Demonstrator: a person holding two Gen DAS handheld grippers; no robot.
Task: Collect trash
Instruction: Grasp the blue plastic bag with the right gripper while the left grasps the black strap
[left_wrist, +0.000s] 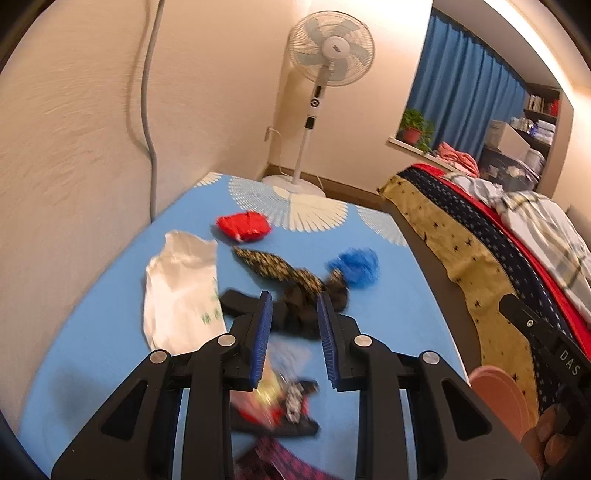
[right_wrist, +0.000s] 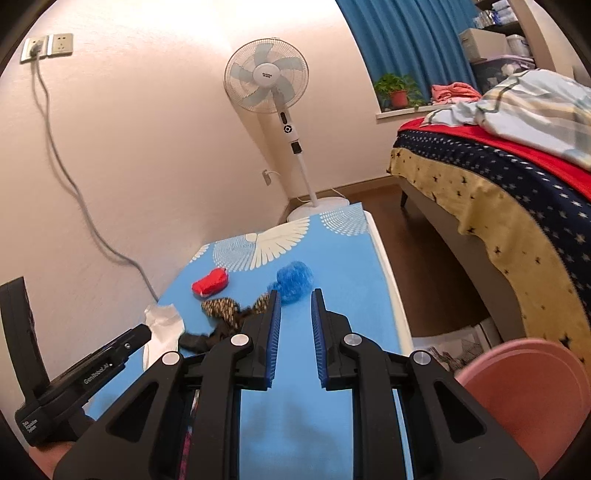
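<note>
A: Trash is lying all over the blue table (left_wrist: 92, 332) — starting far left, white bag (left_wrist: 181, 288) is sitting flat by the wall side.

B: Then the red wad (left_wrist: 243, 227) behind it, patterned strip (left_wrist: 280, 269) running diagonal thru the middle, black scrap (left_wrist: 295, 317) at its near end, blue wad (left_wrist: 356, 266) on the right.

A: Left gripper (left_wrist: 295, 325) is hovering over that black scrap, jaws apart, gripping nothing. Blurry wrapper pile (left_wrist: 280, 395) is lying under it, closer in.

B: Right gripper (right_wrist: 295, 325) is also spread w/ nothing between the pads — it's pointing toward the blue wad (right_wrist: 293, 281), which is just past the fingertips.

A: So for a good grab, I'm thinking: drop the left one straight down so the pads are straddling the scrap, not just the top fold. Thin fabric-like stuff is probably going to slip otherwise.

B: Agreed. Right side — push fwd a bit so the wad is sitting between the pads, then close. It's puffy, so I'd guess it's squashing easy; close fully.

A: Pink bin (right_wrist: 524, 398) is showing at the far right, off the table edge. Likely drop spot, can't tell for sure.
</note>
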